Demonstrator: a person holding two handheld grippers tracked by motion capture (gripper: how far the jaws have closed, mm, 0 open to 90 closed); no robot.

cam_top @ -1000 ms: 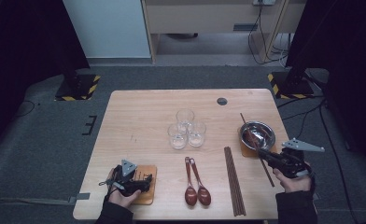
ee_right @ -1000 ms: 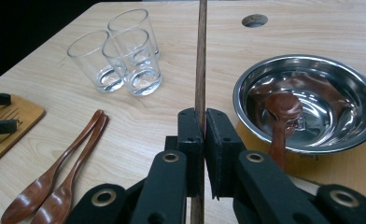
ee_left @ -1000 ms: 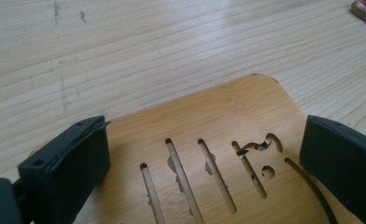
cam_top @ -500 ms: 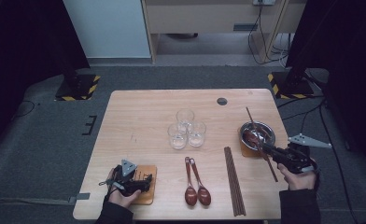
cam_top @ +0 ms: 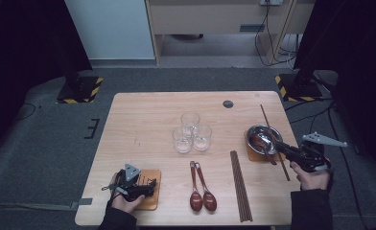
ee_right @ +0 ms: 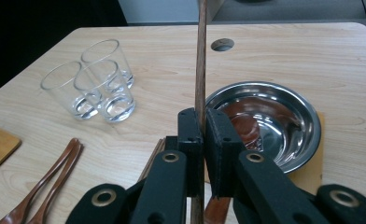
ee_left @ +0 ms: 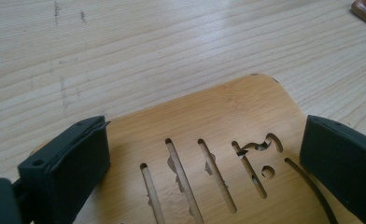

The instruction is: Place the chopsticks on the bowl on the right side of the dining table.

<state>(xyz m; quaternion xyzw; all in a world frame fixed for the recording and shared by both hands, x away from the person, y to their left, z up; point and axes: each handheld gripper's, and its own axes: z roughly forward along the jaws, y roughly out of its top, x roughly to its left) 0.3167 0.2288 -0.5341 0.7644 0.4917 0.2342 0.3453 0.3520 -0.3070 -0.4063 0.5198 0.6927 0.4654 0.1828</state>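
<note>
My right gripper [cam_top: 278, 146] [ee_right: 203, 126] hovers beside the steel bowl at the table's right edge, shut on a single dark wooden chopstick [cam_top: 267, 122] [ee_right: 200, 60]. The stick passes between the pads and points toward the far side of the table. The steel bowl [cam_top: 258, 132] [ee_right: 284, 100] sits on a wooden coaster, with something reddish-brown inside. At the near left, my left gripper [cam_top: 145, 187] [ee_left: 204, 158] rests low over a bamboo coaster [cam_top: 152, 175] [ee_left: 204, 107] with cut-out slots. Its jaws stand wide apart on either side of the coaster, not pressing on it.
Three clear glasses [cam_top: 192, 132] [ee_right: 92, 84] cluster at mid-table. Two wooden spoons [cam_top: 201, 189] [ee_right: 45, 182] lie near the front edge, with several chopsticks [cam_top: 240, 184] lined up to their right. A round cable hole [cam_top: 228, 103] [ee_right: 222, 45] is at the far right.
My right gripper has carried the chopstick to the right and farther from the front edge, alongside the bowl. The left gripper has stayed still.
</note>
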